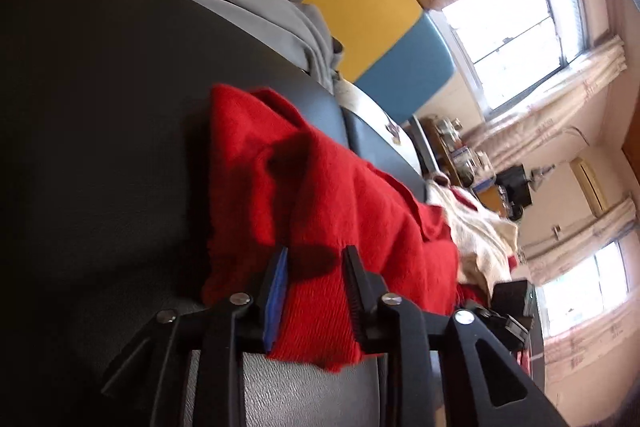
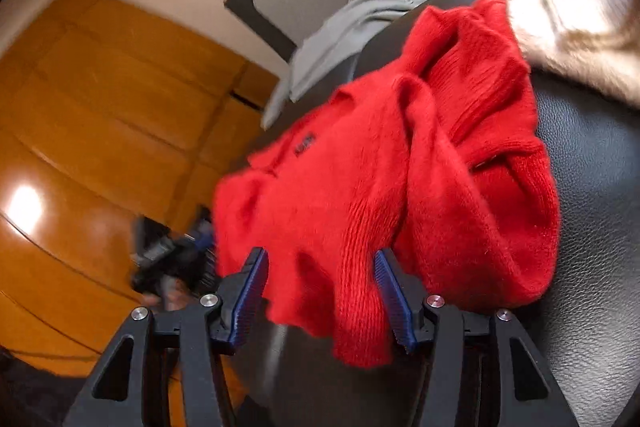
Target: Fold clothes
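Here, red sweater (image 1: 320,195) bunched on black leather surface (image 1: 100,107), both grippers' fingers (image 1: 276,291) (image 2: 250,291) apart around its edge.

The left gripper (image 1: 316,267) has its two black fingers set apart with a fold of the red sweater (image 1: 320,187) running between them, the cloth's edge hanging just past the jaws. The sweater lies rumpled across a dark leather-like surface (image 1: 100,107). Beyond it sits a cream garment (image 1: 480,231) touching the red one, and farther back a grey garment (image 1: 280,23) lies folded. Behind those stand grey, yellow (image 1: 360,7) and blue panels (image 1: 412,67). Bright windows (image 1: 516,35) with pale curtains fill the far side.
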The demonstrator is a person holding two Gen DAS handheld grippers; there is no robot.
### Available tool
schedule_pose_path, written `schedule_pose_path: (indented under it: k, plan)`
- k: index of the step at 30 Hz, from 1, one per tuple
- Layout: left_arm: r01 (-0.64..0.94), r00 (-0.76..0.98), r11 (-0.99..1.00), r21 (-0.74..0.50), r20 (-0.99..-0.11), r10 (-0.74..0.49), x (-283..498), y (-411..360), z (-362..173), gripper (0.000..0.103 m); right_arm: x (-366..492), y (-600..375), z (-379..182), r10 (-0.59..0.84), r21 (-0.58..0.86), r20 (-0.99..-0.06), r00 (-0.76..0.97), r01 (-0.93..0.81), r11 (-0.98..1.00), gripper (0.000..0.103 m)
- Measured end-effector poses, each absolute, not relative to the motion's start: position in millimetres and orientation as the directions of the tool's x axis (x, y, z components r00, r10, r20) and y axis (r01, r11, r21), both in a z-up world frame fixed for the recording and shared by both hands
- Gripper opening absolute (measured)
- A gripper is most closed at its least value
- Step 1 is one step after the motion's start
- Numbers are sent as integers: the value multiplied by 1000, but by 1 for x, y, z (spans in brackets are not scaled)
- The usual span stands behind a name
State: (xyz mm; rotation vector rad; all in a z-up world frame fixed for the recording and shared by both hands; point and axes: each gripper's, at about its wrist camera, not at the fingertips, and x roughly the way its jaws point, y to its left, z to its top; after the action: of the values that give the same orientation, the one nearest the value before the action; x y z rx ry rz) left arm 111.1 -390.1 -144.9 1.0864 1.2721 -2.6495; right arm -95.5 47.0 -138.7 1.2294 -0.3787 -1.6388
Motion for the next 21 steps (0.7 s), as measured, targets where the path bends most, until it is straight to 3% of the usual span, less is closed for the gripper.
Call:
schedule_pose_path:
  k: [1, 3, 6, 8, 9, 10, 21]
  plan:
    - [284, -755, -678, -678, -594, 278, 111, -388, -146, 30, -94, 44, -139, -828, 704, -560, 25, 541, -460, 39]
    - [272, -743, -692, -669, -603, 291, 108, -383, -148, 31, -94, 41, -136, -830, 706, -557, 29, 544, -454, 30]
    - [241, -715, -713, -658, -617, 328, 96, -376, -151, 30, -95, 40, -131, -843, 721, -537, 40, 541, -433, 25]
    - [211, -705, -716, -665, -611, 360, 91, -373, -150, 21, -95, 38, -128, -851, 730, -524, 47, 539, -419, 17]
    - [188, -708, -708, -681, -594, 382, 90, -373, -149, 7, -96, 38, -127, -855, 735, -517, 51, 538, -412, 17]
    - [166, -710, -699, -695, -576, 405, 90, -373, -147, 5, -96, 37, -125, -858, 740, -510, 54, 537, -405, 17]
    - [51, -818, -543, -838, -346, 459, 55, -409, -101, 5, -132, 25, -90, -951, 837, -310, 16, 478, -265, 12]
